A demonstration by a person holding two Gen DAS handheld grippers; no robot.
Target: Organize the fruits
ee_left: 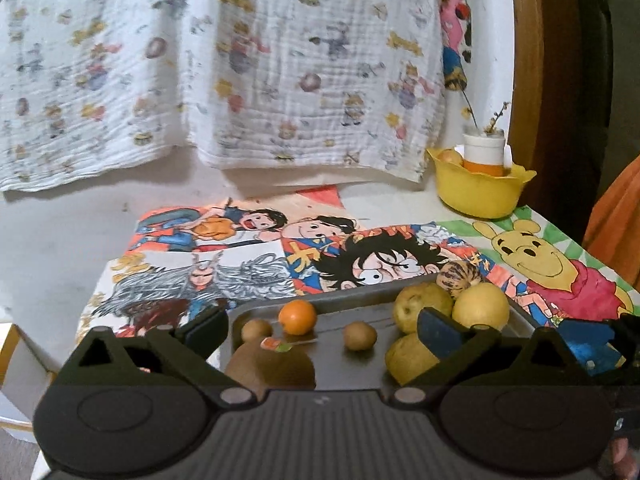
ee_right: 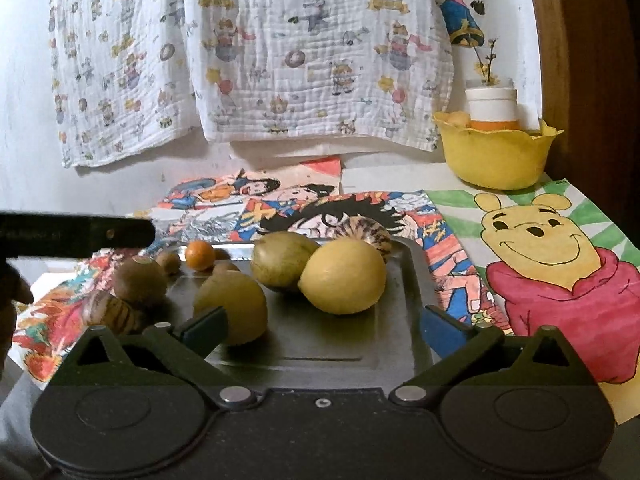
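Observation:
A metal tray (ee_left: pixel 360 294) (ee_right: pixel 320 340) lies on cartoon drawings and holds the fruit. In the left wrist view it carries a small orange (ee_left: pixel 298 317), two small kiwis (ee_left: pixel 360 335), a big kiwi with a sticker (ee_left: pixel 270 368), yellow-green fruits (ee_left: pixel 480 306) and a striped melon (ee_left: pixel 460 276) at its far edge. My left gripper (ee_left: pixel 320 324) stands open just above the tray's near side, nothing between its fingers. The right wrist view has a lemon (ee_right: pixel 344 276), a green fruit (ee_right: pixel 282 260) and a yellow fruit (ee_right: pixel 232 304). My right gripper (ee_right: pixel 324 324) is open over the tray, holding nothing.
A yellow bowl (ee_left: pixel 476 192) (ee_right: pixel 496 160) with a white and orange jar (ee_right: pixel 492 108) stands at the back right by a brown frame. A printed cloth hangs behind. Another striped fruit (ee_right: pixel 112 312) lies left of the tray. The left gripper's body (ee_right: pixel 80 236) crosses the left side.

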